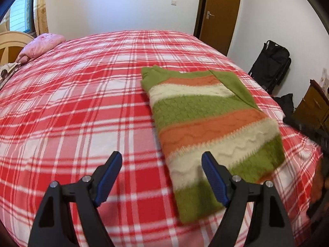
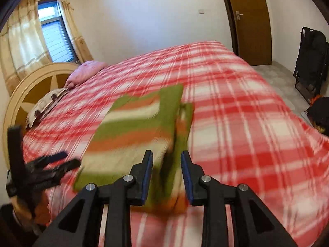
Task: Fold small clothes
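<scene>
A small knitted sweater (image 1: 207, 119) with green, orange and cream stripes lies folded into a narrow rectangle on the red plaid bed (image 1: 82, 94). My left gripper (image 1: 161, 160) is open and empty, just above the sweater's near left edge. In the right wrist view the sweater (image 2: 131, 127) is blurred, with a green sleeve folded along its right side. My right gripper (image 2: 166, 158) hangs over the sweater's near right edge, jaws partly apart and holding nothing. The left gripper also shows at the left of the right wrist view (image 2: 61, 160).
A pink pillow (image 1: 41, 46) and a patterned pillow (image 2: 45, 107) lie by the cream headboard (image 2: 30, 86). A brown door (image 1: 220, 14), a black folded cart (image 1: 271, 63) and a wooden cabinet (image 1: 312, 105) stand beyond the bed's right side.
</scene>
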The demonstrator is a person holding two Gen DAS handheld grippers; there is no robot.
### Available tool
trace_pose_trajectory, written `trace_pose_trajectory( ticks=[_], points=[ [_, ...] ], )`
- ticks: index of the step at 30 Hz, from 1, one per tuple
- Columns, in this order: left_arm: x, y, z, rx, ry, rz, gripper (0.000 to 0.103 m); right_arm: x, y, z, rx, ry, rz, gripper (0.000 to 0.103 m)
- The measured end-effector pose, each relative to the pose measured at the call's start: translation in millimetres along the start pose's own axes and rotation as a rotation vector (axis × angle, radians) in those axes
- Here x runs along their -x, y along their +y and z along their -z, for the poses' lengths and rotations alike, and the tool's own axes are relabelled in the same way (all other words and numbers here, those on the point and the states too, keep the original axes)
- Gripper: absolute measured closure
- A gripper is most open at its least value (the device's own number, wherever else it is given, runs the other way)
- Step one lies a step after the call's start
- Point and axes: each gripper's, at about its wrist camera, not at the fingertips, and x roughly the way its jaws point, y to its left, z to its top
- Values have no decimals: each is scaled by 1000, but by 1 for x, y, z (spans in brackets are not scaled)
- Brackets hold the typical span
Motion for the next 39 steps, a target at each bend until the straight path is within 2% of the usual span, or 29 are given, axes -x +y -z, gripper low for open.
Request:
trace_pose_trajectory(
  ticks=[2,4,6,8,14,16,19,21,23,26,29,30,32,35,37,39],
  points=[
    [0,-6,6,-8,11,-2,21,-1,7,15,-6,10,1,74],
    [-2,-10,11,-16,30,-13,21,-10,10,26,-1,43,39,74],
    [-5,-15,16,-25,47,-31,21,-21,12,36,18,78,80,87],
    [-7,-17,19,-33,54,-50,21,-25,13,42,55,82,97,88],
    [-16,-14,26,-19,85,-37,21,-24,7,52,47,151,125,91],
    [-16,-16,28,-38,83,-46,21,-24,2,59,3,178,110,91],
    [-13,-15,30,-46,76,-47,21,-21,-1,68,7,186,104,97],
    [-10,-13,28,-47,82,-44,21,-13,-2,56,-12,173,85,97],
    [-3,-11,24,-44,81,-38,21,3,3,39,20,104,64,97],
    [15,-5,11,-31,9,-21,21,26,11,9,55,-20,37,97],
    [20,-5,-9,-27,-41,-38,17,22,16,-23,75,-72,17,96],
    [18,-6,-15,-28,-45,-38,17,12,19,-34,102,-78,45,96],
    [8,-12,-28,-33,-43,-60,17,-11,24,-50,149,-67,92,97],
    [-13,-24,-43,-26,-15,-66,17,-53,31,-70,185,-3,100,97],
    [-29,-30,-48,-24,18,-64,17,-80,32,-80,192,28,129,97],
    [-48,-40,-51,-32,44,-89,17,-113,24,-86,154,90,121,97]
  ],
)
